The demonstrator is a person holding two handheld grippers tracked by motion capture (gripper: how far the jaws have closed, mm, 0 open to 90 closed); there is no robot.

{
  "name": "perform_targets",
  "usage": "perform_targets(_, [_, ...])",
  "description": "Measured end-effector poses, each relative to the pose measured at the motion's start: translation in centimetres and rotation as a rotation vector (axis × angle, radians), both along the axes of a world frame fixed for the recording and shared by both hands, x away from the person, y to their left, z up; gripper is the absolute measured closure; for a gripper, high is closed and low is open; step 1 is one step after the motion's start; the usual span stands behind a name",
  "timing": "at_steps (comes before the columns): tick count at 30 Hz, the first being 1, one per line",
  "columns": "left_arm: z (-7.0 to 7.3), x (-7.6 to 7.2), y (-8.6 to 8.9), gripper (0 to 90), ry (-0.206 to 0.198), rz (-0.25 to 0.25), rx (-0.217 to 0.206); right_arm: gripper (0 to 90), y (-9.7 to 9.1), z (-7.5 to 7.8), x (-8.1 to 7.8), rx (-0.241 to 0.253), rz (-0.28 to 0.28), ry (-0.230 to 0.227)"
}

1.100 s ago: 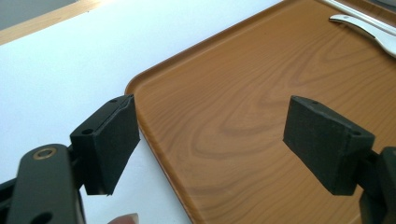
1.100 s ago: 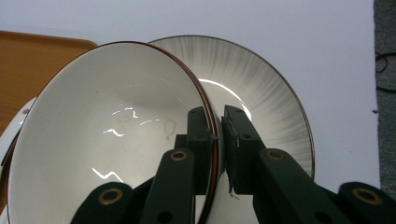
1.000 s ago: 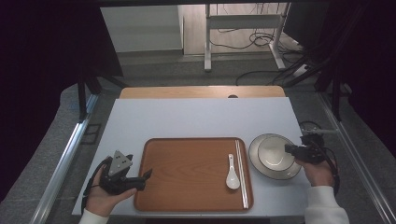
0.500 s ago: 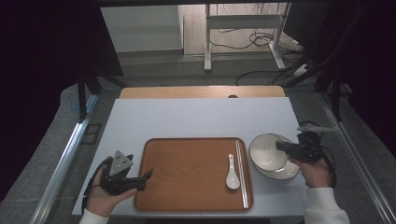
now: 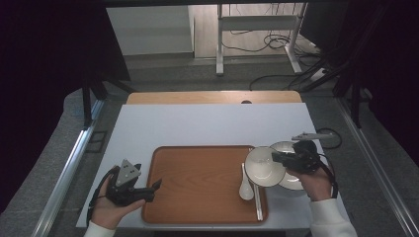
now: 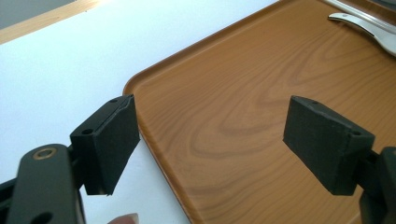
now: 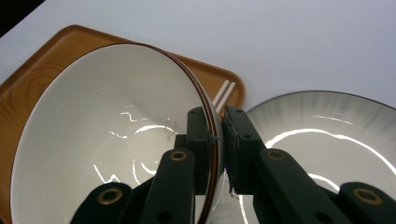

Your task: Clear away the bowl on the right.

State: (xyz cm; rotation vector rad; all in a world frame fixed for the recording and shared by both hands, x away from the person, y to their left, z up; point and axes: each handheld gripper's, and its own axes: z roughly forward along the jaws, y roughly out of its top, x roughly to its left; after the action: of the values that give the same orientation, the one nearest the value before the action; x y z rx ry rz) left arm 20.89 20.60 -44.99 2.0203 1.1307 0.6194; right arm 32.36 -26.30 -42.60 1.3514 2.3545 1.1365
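The right tongs (image 5: pixel 274 157) pinch the bowl (image 5: pixel 264 166) by its rim, tilted above the tray's (image 5: pixel 197 187) right edge, clear of the plate (image 5: pixel 291 181); setting it down on the tray remains, I judge; the left tongs (image 5: pixel 155 185) rest spread, holding nothing.

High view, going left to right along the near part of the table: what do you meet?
Left gripper → wooden tray → white soup spoon → chopsticks → white bowl, clamped by its rim → right gripper → plate under the right hand.
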Motion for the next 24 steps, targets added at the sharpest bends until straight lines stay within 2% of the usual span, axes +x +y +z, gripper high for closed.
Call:
perform_targets(4, [0.0,0.0,0.0,17.9,0.000,0.000,0.000,80.9,1.0,-0.1,-0.1,-0.006,0.025,0.002])
perform_targets(8, [0.0,0.0,0.0,17.8,0.002,0.001,0.000,80.9,3.0,-0.2,-0.4,-0.014,0.078,0.005])
perform_targets(9, [0.0,0.0,0.0,17.9,0.002,0.001,0.000,80.9,3.0,-0.2,-0.4,-0.014,0.078,0.005])
perform_targets(15, [0.0,0.0,-0.1,17.9,0.001,-0.002,0.001,80.9,5.7,-0.5,-0.6,-0.024,0.133,0.014])
perform_targets(24, [-0.1,0.0,-0.1,17.9,0.002,0.000,0.001,80.9,8.0,-1.1,-0.5,-0.027,0.170,0.026])
